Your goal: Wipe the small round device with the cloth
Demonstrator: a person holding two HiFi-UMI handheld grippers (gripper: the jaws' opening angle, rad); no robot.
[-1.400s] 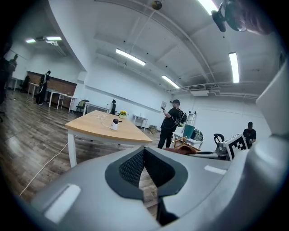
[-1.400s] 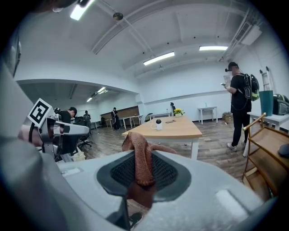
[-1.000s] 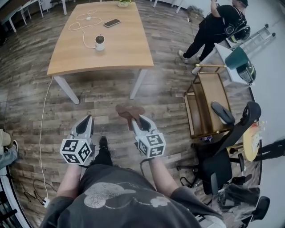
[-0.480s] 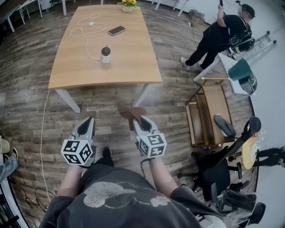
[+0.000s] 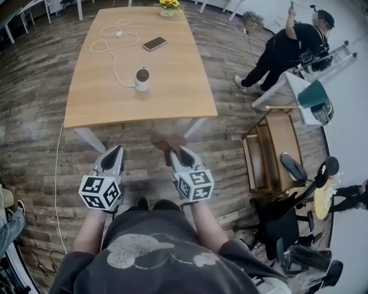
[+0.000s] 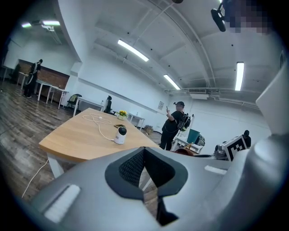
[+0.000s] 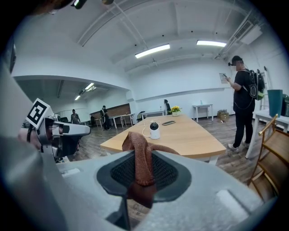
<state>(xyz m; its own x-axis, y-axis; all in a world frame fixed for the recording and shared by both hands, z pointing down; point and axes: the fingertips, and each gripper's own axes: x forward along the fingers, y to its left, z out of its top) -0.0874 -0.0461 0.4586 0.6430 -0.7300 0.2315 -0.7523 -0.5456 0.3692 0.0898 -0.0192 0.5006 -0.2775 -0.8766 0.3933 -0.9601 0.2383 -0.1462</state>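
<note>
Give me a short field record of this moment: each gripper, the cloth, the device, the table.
left gripper: shut, nothing between the jaws
right gripper: shut on the brown cloth, which drapes over the jaws
device: white, round, upright on the table, with a white cable running to it
also on table: phone, flower pot
wiping: not yet begun; both grippers are short of the table's near edge
</note>
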